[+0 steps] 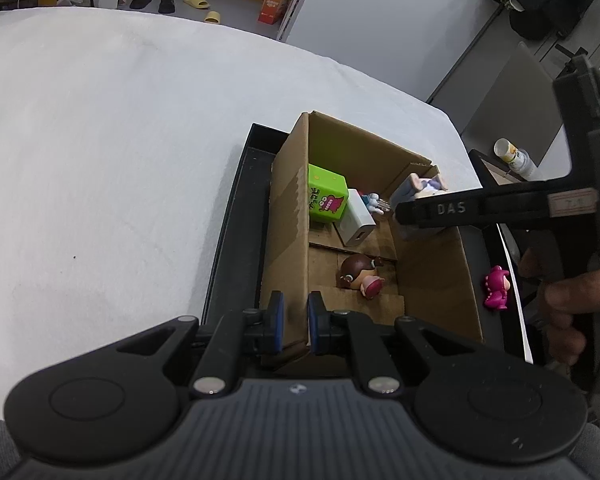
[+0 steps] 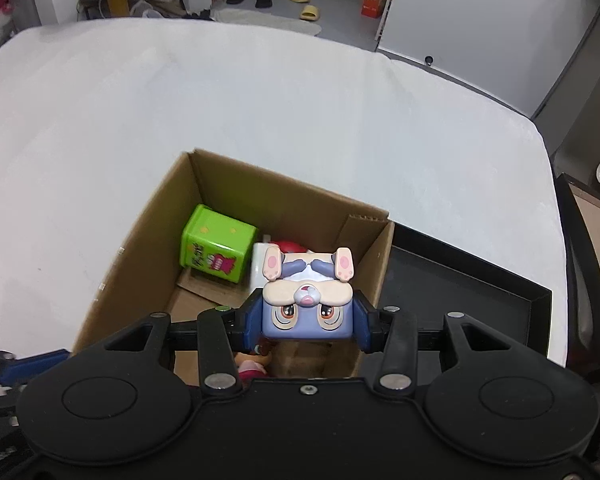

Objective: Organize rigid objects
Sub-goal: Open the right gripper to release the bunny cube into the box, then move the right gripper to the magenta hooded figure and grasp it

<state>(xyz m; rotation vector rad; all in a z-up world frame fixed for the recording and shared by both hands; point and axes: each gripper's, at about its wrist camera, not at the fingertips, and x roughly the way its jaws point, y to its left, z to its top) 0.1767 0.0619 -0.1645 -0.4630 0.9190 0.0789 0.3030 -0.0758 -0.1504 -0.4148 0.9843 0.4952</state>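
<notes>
An open cardboard box stands on a black tray. Inside lie a green cube, a white charger block and a brown-haired doll figure. My left gripper is shut on the box's near left wall. My right gripper is shut on a blue rabbit cube toy, held upside down over the box's right side. A pink dinosaur toy lies on the tray to the right of the box.
The white table spreads to the left and beyond. A dark chair with a yellow-white bottle stands past the table's right edge. Slippers and an orange box lie on the far floor.
</notes>
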